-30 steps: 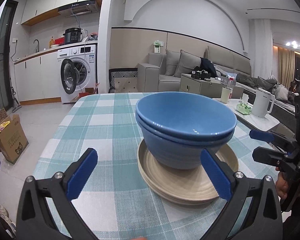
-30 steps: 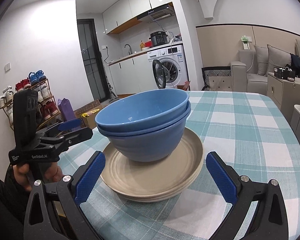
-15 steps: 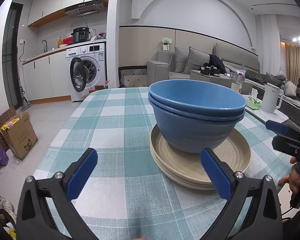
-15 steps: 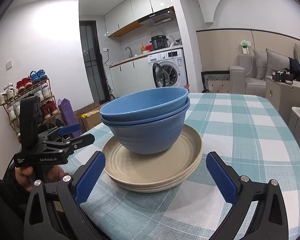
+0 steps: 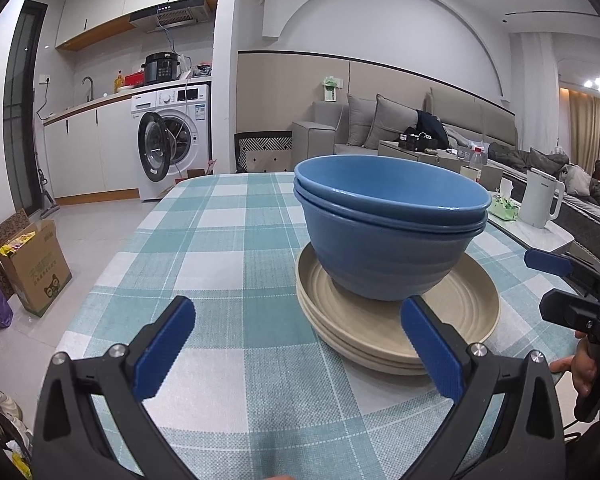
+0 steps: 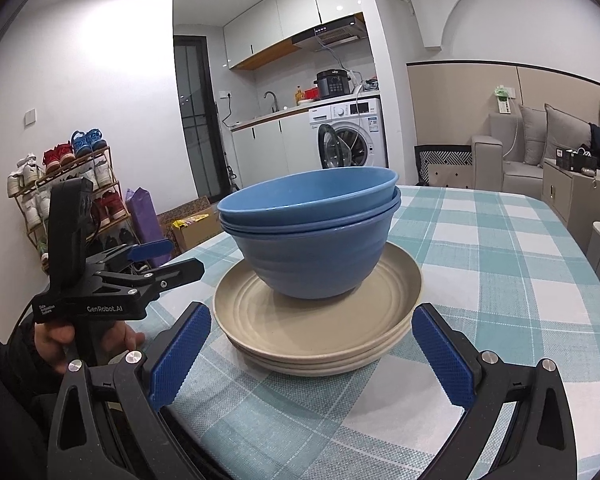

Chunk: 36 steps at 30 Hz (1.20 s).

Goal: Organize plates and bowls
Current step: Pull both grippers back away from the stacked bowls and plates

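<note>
Two nested blue bowls [image 5: 388, 236] stand on a stack of beige plates [image 5: 400, 332] on the checked tablecloth [image 5: 220, 232]. In the right wrist view the bowls [image 6: 312, 236] and plates [image 6: 320, 320] sit straight ahead. My left gripper [image 5: 296, 348] is open and empty, near the table's front edge, left of the stack. My right gripper [image 6: 312, 356] is open and empty, just short of the plates. Each gripper shows in the other's view: the right one [image 5: 572, 284] at the far right, the left one [image 6: 156, 260] at the left.
A white kettle [image 5: 540, 200] and a green tissue pack [image 5: 506, 206] stand on a side table right of the dining table. A cardboard box [image 5: 32, 268] sits on the floor at the left. A shoe rack [image 6: 72, 184] stands by the wall. A washing machine [image 5: 172, 140] is beyond.
Both grippers have drawn back and dropped lower, so the stack looks farther off and more side-on. Both stay open. The bowls and plates have not moved.
</note>
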Each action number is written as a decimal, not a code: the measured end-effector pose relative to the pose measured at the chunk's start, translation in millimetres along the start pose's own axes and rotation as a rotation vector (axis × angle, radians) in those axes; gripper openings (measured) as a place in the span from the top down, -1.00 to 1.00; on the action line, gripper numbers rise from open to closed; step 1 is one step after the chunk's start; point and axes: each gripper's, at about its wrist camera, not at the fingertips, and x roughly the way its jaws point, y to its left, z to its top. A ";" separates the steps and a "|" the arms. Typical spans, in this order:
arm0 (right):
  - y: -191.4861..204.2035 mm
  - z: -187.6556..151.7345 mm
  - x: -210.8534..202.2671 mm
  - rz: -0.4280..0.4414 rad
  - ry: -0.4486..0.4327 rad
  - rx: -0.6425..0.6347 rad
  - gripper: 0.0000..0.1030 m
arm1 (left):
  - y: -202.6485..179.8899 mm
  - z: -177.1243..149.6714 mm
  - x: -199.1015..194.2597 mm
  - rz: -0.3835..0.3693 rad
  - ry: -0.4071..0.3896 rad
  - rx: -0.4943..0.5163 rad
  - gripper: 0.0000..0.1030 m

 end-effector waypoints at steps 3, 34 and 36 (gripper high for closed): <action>0.1 -0.6 0.5 0.003 0.001 0.003 -0.99 | -0.6 -0.7 0.7 0.000 0.002 0.004 -1.00; 0.5 -3.4 4.7 0.009 0.022 0.008 -0.99 | -3.6 -4.5 0.1 -0.005 -0.005 0.021 -1.00; 0.5 -3.4 5.0 0.010 0.021 0.008 -0.99 | -3.8 -4.5 -0.2 -0.005 -0.005 0.021 -1.00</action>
